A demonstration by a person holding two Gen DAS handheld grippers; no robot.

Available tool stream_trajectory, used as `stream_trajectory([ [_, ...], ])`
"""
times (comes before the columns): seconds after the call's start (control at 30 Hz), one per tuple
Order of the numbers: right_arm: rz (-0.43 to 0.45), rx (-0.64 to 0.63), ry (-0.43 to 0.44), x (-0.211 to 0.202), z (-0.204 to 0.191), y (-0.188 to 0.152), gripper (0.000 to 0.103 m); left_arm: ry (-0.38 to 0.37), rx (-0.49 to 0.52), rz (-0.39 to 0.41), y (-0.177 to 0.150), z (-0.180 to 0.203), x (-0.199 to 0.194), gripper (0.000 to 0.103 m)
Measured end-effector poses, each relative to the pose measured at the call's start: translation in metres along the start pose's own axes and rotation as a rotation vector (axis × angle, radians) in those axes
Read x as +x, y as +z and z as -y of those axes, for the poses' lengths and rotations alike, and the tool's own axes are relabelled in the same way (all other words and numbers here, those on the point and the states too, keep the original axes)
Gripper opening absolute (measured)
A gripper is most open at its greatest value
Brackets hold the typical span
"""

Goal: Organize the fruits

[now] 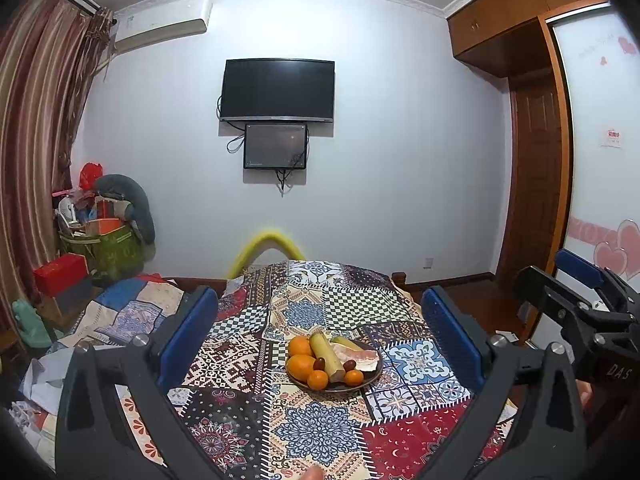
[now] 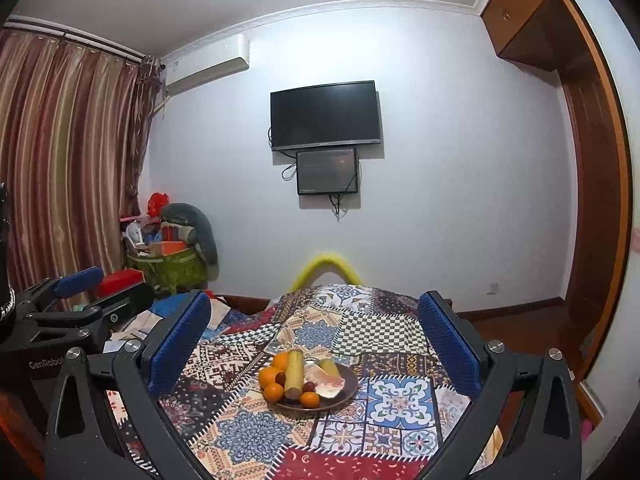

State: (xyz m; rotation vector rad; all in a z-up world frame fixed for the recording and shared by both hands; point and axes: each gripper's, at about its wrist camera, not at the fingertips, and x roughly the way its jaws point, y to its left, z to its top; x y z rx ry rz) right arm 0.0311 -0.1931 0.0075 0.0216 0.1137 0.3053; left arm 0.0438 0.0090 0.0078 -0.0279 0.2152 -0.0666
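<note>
A dark brown plate (image 1: 370, 380) (image 2: 350, 384) sits on a patchwork tablecloth (image 1: 320, 432) (image 2: 248, 436). It holds several oranges (image 1: 301, 365) (image 2: 269, 376), a long yellow-green stalk (image 1: 326, 356) (image 2: 295, 372), small dark red fruits (image 1: 319, 364) (image 2: 309, 386) and a pink-fleshed wedge (image 1: 360, 357) (image 2: 328, 380). My left gripper (image 1: 320, 328) is open, held above and in front of the plate with nothing between its blue pads (image 1: 188, 332). My right gripper (image 2: 316, 344) is open too, likewise short of the plate. Each gripper shows at the edge of the other's view.
The table's far edge meets a yellow curved chair back (image 1: 269, 248) (image 2: 326, 266). Bedding and papers (image 1: 120, 312) lie to the left, with a green basket of clutter (image 1: 104, 248) (image 2: 168, 268) by the curtain. A wooden door (image 1: 536, 184) stands on the right.
</note>
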Motion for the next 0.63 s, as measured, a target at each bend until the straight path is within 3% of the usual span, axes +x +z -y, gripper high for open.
stream_trajectory([
  [0.63,-0.007,0.025,0.01,0.0021,0.0075,0.0026,0.103,-0.022,0.002,-0.016,-0.0005,0.0014,0.0027,0.103],
])
